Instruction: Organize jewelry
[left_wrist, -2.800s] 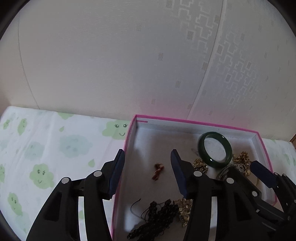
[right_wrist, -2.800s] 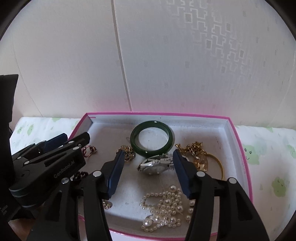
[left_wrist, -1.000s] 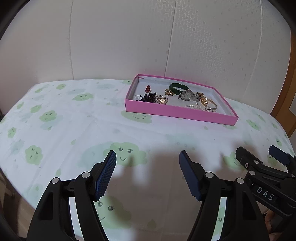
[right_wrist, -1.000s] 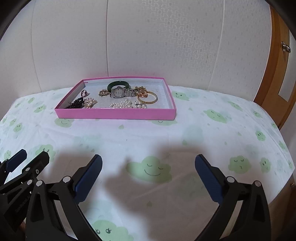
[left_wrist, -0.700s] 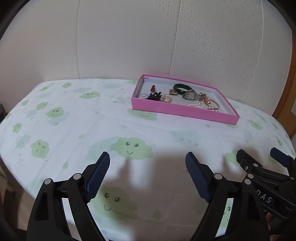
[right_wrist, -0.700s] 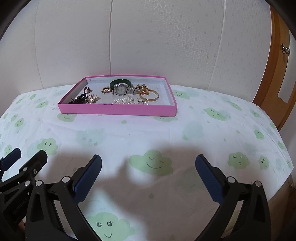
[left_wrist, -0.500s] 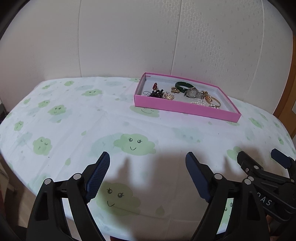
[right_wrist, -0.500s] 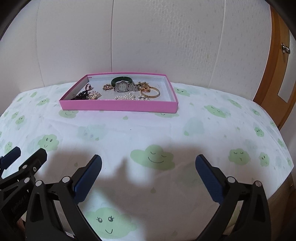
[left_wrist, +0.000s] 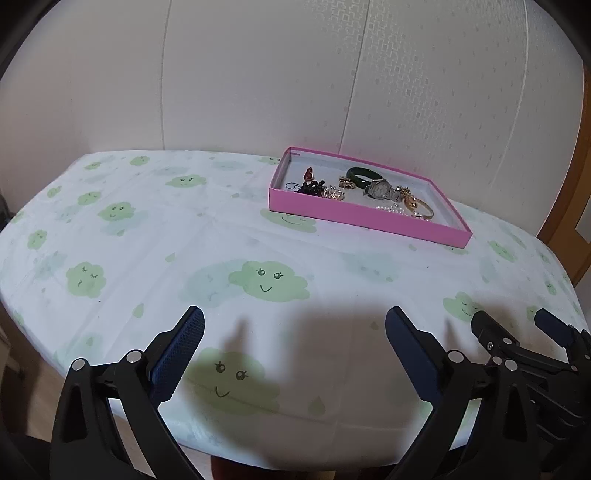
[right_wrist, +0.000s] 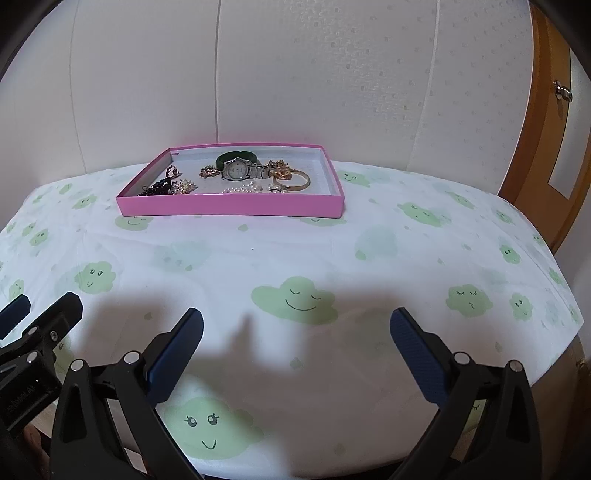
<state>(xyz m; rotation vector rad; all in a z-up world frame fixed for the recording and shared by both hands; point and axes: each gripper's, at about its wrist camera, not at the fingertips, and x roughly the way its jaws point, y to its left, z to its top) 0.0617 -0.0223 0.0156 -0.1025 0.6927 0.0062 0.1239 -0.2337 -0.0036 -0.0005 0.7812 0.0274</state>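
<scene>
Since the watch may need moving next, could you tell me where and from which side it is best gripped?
Probably the metal band beside the silver watch, from above: its dial tilts up against the green bangle, leaving the band the narrower, more exposed part.

The tray (right_wrist: 229, 210) stands at the far side of the table (right_wrist: 332, 251), near the wall (right_wrist: 295, 74). In the tray, the watch (right_wrist: 236, 170) lies before the bangle (right_wrist: 225, 158), and the pearls (right_wrist: 245, 189) lie before the watch.

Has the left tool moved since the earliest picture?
Yes. The left tool has pulled back from the pink tray, which now lies far ahead.
</scene>
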